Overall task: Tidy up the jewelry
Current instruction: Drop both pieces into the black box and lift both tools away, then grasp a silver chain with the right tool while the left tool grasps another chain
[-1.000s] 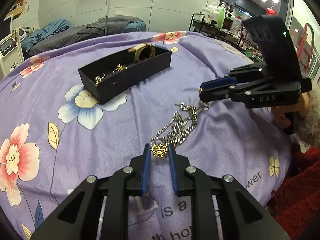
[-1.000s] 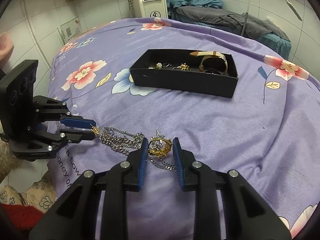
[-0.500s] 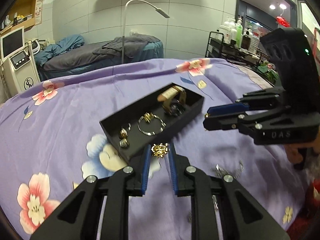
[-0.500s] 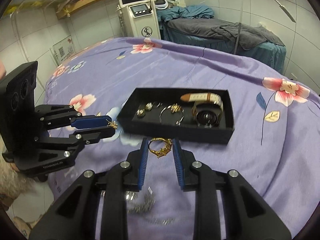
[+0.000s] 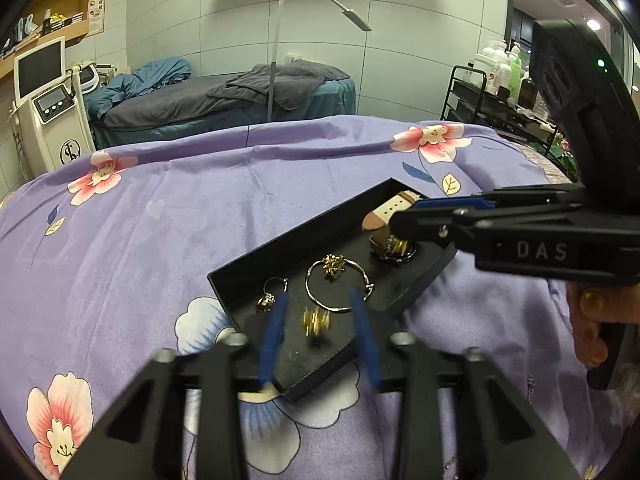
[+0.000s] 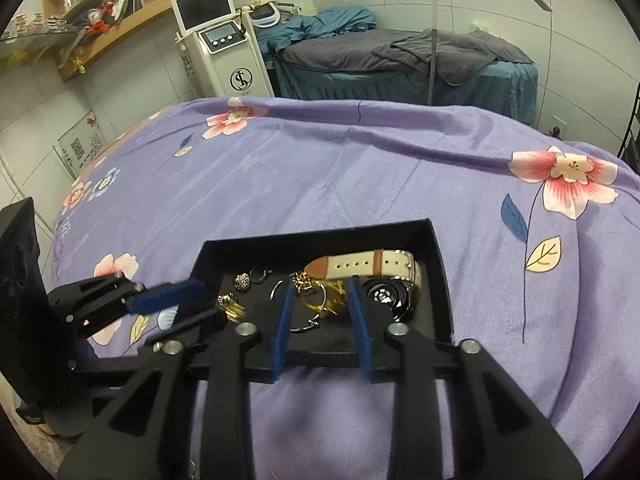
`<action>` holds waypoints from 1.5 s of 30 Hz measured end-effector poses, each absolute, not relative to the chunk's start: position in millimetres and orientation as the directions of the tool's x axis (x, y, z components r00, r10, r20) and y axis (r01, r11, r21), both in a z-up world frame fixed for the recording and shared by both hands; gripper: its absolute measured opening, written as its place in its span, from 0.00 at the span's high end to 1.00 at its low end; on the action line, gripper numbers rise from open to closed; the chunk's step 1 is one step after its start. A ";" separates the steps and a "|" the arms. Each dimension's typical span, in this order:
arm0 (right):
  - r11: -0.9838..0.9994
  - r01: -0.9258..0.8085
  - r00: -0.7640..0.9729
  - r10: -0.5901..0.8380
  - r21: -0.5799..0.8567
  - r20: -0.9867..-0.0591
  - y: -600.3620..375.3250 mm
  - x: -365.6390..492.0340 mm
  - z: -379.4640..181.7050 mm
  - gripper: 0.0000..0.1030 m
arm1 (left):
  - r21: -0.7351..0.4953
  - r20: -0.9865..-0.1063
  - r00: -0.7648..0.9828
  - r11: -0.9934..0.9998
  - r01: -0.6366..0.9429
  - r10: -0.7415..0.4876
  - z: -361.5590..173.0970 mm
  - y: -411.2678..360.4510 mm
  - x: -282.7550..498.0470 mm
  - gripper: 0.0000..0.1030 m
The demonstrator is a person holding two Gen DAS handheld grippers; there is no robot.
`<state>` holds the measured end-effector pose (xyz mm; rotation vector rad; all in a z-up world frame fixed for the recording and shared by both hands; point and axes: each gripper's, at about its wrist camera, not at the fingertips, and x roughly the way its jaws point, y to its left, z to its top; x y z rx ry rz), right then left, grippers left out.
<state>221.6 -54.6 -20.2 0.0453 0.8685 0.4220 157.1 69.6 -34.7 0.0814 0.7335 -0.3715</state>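
Note:
A black jewelry tray (image 5: pixel 240 276) (image 6: pixel 438 248) lies on the purple floral bedspread. It holds a watch with a cream strap (image 5: pixel 394 208) (image 6: pixel 376 264), a silver hoop bracelet (image 5: pixel 352 276), small earrings (image 5: pixel 266 300) (image 6: pixel 242 280) and gold pieces. My left gripper (image 5: pixel 318 336) is open over the tray's near end; a small gold earring (image 5: pixel 316 320) is blurred between its fingers, free of them. My right gripper (image 6: pixel 320 320) is open over the tray's middle, with a gold ring-shaped piece (image 6: pixel 320 300) lying loose below it, beside the watch.
A treatment bed with dark covers (image 5: pixel 224 96), a white machine on a stand (image 5: pixel 52 116), a floor lamp (image 5: pixel 280 40) and a black trolley with bottles (image 5: pixel 492 92) stand beyond the bed. Chain links (image 5: pixel 530 388) show on the bedspread at lower right.
Both grippers carried gold pieces from the chain pile to the tray, lowered over it and opened. The two gold pieces have left the fingers and lie in or fall into the tray.

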 end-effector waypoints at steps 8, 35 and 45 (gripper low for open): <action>0.928 -0.359 0.612 0.317 0.103 -0.725 -51.2 210.5 -17.0 0.31 | -0.058 -0.665 0.682 0.932 0.358 -0.304 -34.9 72.2 143.5 0.20; 0.782 -0.623 0.396 0.335 0.018 -0.855 -44.0 74.0 -71.2 0.47 | -0.172 -0.718 0.614 0.938 0.300 -0.328 -55.3 112.5 40.8 0.06; 0.816 -0.574 0.413 0.361 0.069 -0.836 -63.1 78.3 -65.7 0.93 | -0.203 -0.714 0.594 0.922 0.330 -0.370 -53.2 104.9 35.6 0.06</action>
